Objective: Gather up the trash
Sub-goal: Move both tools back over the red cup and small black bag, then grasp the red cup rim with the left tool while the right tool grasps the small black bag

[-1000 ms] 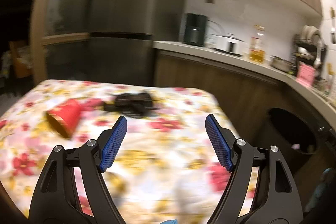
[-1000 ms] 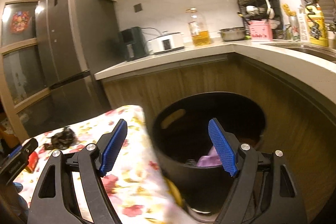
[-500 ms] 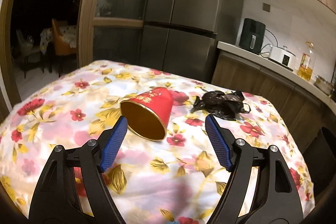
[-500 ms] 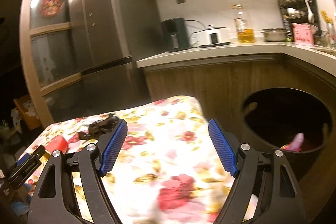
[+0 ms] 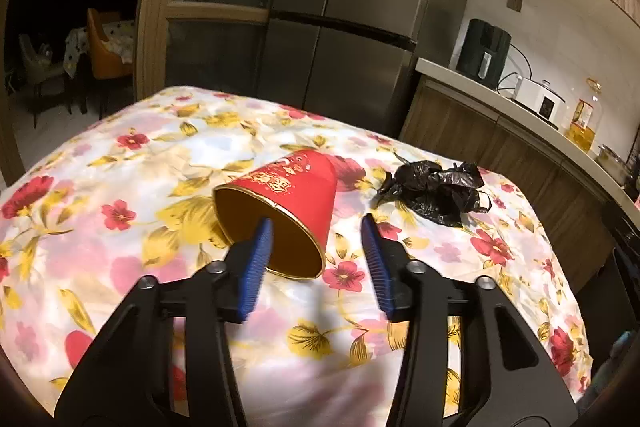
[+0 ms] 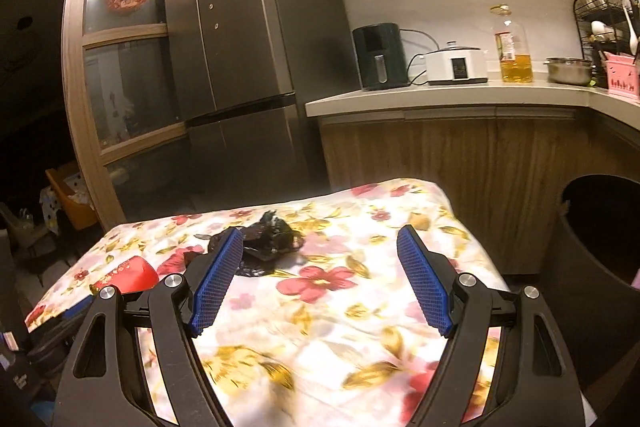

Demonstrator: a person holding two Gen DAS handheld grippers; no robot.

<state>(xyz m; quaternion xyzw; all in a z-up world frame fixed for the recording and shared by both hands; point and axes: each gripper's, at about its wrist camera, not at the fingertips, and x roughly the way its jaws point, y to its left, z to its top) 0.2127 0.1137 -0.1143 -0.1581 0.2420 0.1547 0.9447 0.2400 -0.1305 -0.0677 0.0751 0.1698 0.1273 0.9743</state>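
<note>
Left gripper closing in on the tipped cup; right one idle and wide, nearer the bag.

Table with floral cloth (image 5: 120,163) fills both views, dark bin (image 6: 600,227) off its right edge by the cabinets. Red paper cup (image 5: 296,187) lies on its side mid-table, long axis running away and slightly right from the left gripper (image 5: 316,247), open mouth toward it. Left jaws are closing: one pad sits in front of the mouth, inside or just over the lower rim, can't tell which; the other is clear of the cup wall on the right, so no clamp yet. Next move likely hinges on pinching the rim wall between the pads. Crumpled black bag (image 6: 268,239) lies right of the cup, just beyond the right gripper (image 6: 320,279), which is spread apart with nothing in it.
</note>
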